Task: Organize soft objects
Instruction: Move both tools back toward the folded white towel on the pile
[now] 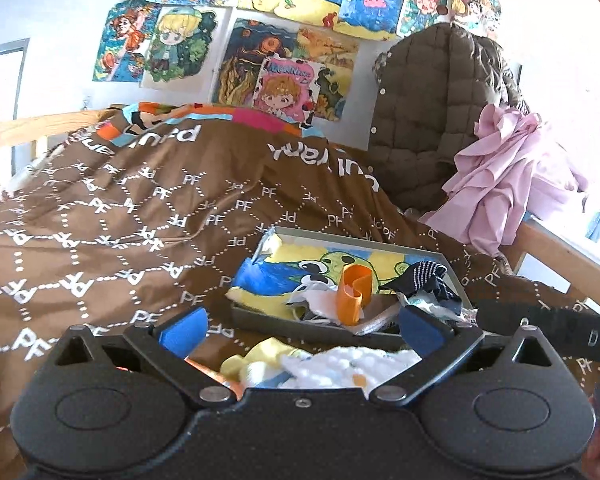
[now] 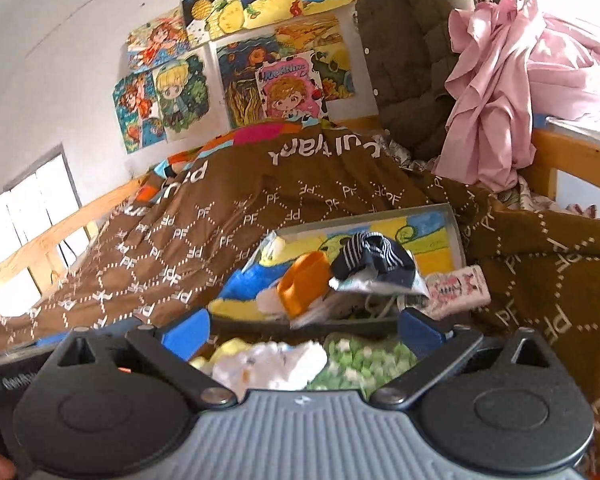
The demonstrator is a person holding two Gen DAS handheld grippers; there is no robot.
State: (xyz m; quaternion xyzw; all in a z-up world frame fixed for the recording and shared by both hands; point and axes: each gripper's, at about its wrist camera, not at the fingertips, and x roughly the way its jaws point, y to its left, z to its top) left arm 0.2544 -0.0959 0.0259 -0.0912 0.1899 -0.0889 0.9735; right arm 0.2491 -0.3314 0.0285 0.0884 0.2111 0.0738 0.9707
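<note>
Socks [image 1: 332,368] lie loose at six o'clock between both open grippers [image 1: 302,328] [image 2: 304,330] — neither grips. Tray [image 1: 300,322] at twelve looks crowded, perhaps — a careless drop could spill the striped sock [image 2: 374,258].

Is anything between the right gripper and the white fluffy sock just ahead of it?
Nothing visible. The right gripper is open, and the white fluffy sock lies uncovered between its fingers, beside a green-and-white cloth, short of the grey tray.

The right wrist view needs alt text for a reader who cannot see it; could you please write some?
The right tongs stand open and empty over small white and green soft items on a bed with a brown patterned cover. Just beyond lies a shallow tray holding a striped navy sock and an orange piece.
</note>
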